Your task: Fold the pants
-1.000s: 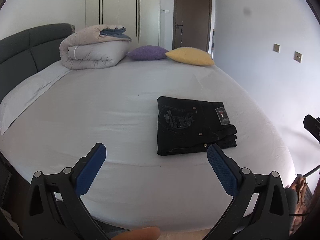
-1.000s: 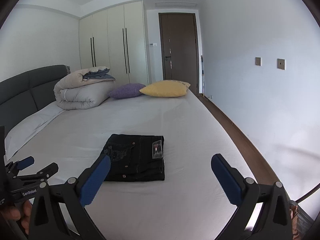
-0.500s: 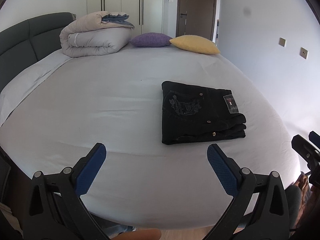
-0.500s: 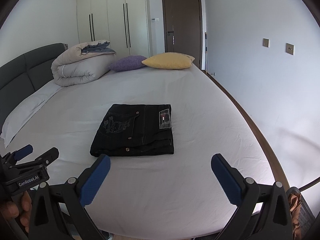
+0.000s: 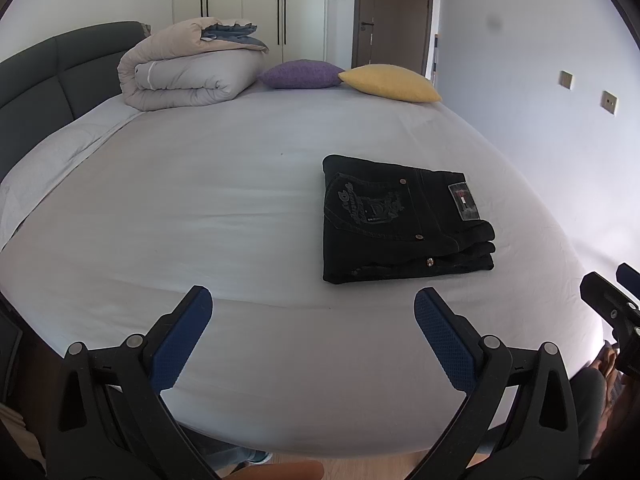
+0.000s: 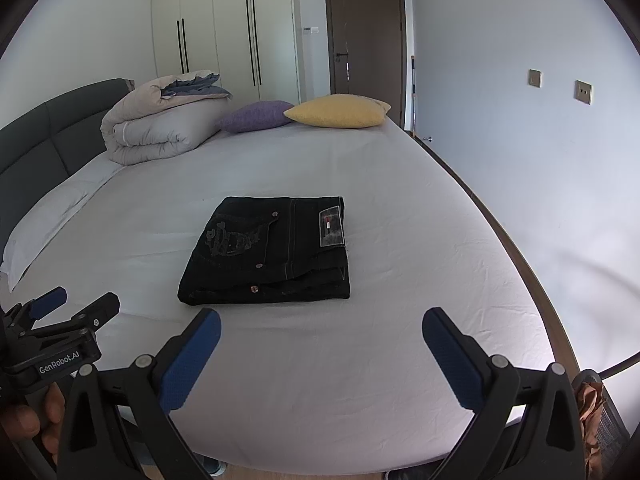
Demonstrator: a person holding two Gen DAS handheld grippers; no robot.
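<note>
Pants (image 5: 404, 220), black, lay folded in a neat square on the white bed (image 5: 200, 208). Both the left gripper (image 5: 312, 332) and right gripper (image 6: 320, 344) hovered empty, fingers spread wide, near the pants without touching.

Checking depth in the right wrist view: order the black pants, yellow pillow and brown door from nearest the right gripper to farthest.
From the right gripper:
1. Black pants, just ahead, mid-bed.
2. Yellow pillow, far end of the bed.
3. Brown door, back wall.
</note>
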